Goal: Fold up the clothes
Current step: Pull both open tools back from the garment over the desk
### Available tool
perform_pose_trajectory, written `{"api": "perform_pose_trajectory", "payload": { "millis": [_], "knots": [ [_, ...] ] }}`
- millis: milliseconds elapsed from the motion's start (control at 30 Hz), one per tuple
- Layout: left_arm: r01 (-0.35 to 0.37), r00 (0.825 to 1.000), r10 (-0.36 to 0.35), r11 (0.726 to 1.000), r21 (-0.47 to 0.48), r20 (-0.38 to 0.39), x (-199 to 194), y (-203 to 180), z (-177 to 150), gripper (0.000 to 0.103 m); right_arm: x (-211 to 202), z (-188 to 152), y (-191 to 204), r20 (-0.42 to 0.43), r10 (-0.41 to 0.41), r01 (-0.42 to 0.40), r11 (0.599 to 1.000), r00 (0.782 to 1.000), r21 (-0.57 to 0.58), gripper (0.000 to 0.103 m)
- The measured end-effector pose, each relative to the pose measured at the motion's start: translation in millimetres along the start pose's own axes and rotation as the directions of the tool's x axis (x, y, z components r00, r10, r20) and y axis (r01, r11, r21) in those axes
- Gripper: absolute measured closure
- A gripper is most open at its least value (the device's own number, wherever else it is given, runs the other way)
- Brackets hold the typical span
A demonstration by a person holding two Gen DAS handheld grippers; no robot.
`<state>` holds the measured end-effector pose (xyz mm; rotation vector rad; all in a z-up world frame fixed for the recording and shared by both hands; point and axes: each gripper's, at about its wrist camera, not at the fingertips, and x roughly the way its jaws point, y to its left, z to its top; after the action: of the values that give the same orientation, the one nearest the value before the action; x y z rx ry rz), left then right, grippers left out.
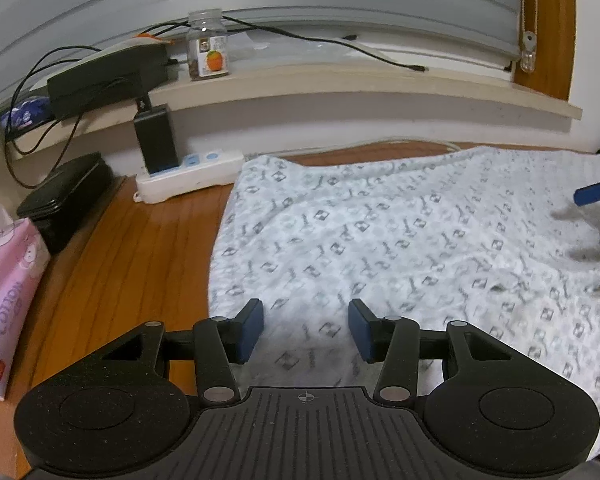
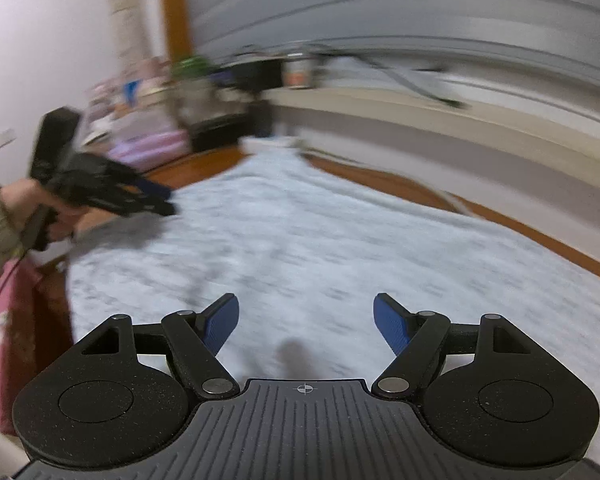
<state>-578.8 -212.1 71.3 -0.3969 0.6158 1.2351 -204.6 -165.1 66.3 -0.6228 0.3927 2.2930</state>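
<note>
A large white garment with a grey repeated print [image 1: 400, 240] lies spread flat on the brown wooden floor [image 1: 140, 248], and it fills most of both views; in the left wrist view its long axis goes from the near side toward the far right, while its left edge runs close to the white power strip [image 1: 188, 176] by the wall; which end is the collar I cannot tell. Along the wall there is a low pale shelf [image 1: 340, 84] with cables, a black box and a clear jar with an orange label [image 1: 208, 46]; on the left stand a pink tissue pack [image 1: 8, 300] and a black case [image 1: 66, 196], so free floor remains only as a strip at the left and a narrow band behind the cloth. The left gripper [image 1: 306, 330] hangs over the near left part of the garment; its blue pads are about half apart, released, with nothing between them except the cloth below. The right gripper [image 2: 306, 326] is wider open and also empty, above the cloth; its view is blurred. In that view a hand [image 2: 40, 208] with a pale sleeve holds the left gripper over the garment's left edge.
</note>
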Motion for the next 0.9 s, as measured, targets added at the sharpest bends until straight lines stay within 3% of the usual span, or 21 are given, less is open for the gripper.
{"api": "perform_pose_trajectory", "payload": {
  "millis": [167,200,233,267,533,900],
  "knots": [
    [0.004,1.000,-0.004,1.000,-0.004,0.010,-2.2,1.7,-9.0,0.052,22.0,2.1,22.0,-0.074,0.042,-0.047,0.996,0.996,-0.075,0.030],
    [0.005,1.000,-0.005,1.000,-0.005,0.011,-1.8,1.9,-9.1,0.052,25.7,0.4,22.2,-0.088,0.035,-0.043,0.995,0.995,-0.088,0.034],
    [0.006,1.000,-0.006,1.000,-0.007,0.012,-1.2,2.0,-8.9,0.052,28.9,-1.5,20.8,-0.099,0.025,-0.034,0.995,0.995,-0.099,0.044],
    [0.008,1.000,-0.007,1.000,-0.009,0.013,0.1,2.4,-8.4,0.052,32.2,-3.4,19.3,-0.110,0.014,-0.026,0.994,0.994,-0.110,0.045],
    [0.022,1.000,-0.021,0.999,-0.024,0.018,20.0,6.8,3.9,0.056,32.3,-6.7,-12.0,-0.076,-0.012,0.004,0.995,0.997,-0.104,0.049],
    [-0.006,1.000,0.006,1.000,-0.005,0.027,66.3,11.6,37.6,0.056,56.0,15.0,-52.3,-0.076,-0.064,0.057,0.994,0.995,-0.096,0.051]
  ]
}}
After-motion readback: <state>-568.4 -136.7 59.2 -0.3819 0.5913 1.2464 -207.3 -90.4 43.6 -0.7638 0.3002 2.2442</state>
